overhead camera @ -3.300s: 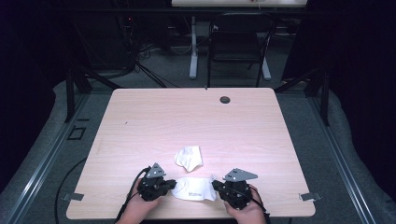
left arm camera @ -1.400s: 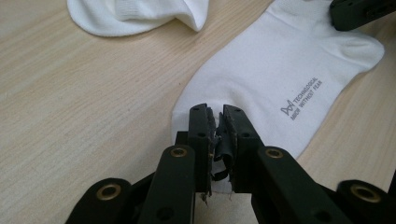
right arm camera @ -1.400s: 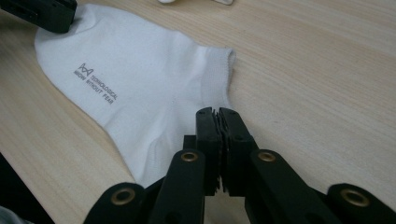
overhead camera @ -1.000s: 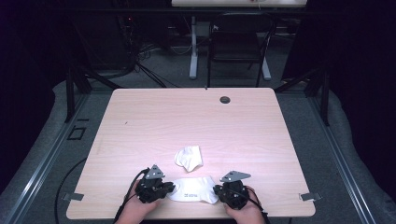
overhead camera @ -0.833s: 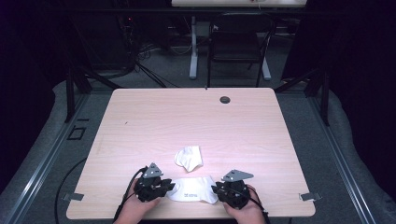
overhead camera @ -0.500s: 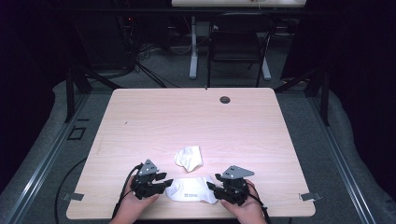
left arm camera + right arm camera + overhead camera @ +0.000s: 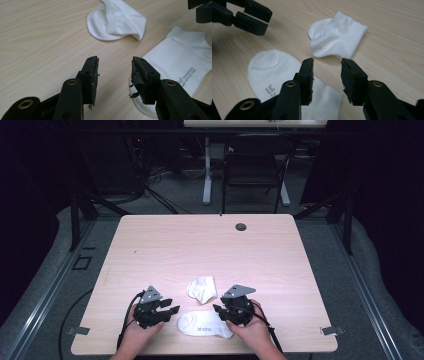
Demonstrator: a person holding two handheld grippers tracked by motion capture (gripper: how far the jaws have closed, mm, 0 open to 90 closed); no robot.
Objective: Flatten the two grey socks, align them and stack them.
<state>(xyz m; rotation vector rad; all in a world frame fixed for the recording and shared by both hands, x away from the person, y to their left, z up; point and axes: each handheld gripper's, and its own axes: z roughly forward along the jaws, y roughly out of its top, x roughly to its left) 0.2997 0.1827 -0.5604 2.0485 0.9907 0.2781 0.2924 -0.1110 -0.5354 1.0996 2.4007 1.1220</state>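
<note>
A flat white sock (image 7: 205,324) lies at the table's (image 7: 210,245) near edge, now released: the left gripper (image 7: 167,312) and right gripper (image 7: 219,311) have drawn back, jaws just opened, empty. A folded sock (image 7: 202,288) lies just beyond.

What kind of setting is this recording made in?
Probably a lab or office workroom set up for recording: a plain wooden table with a cable grommet, grey carpet, a black chair behind, and dark surroundings. Two white socks lie near the front edge.
</note>
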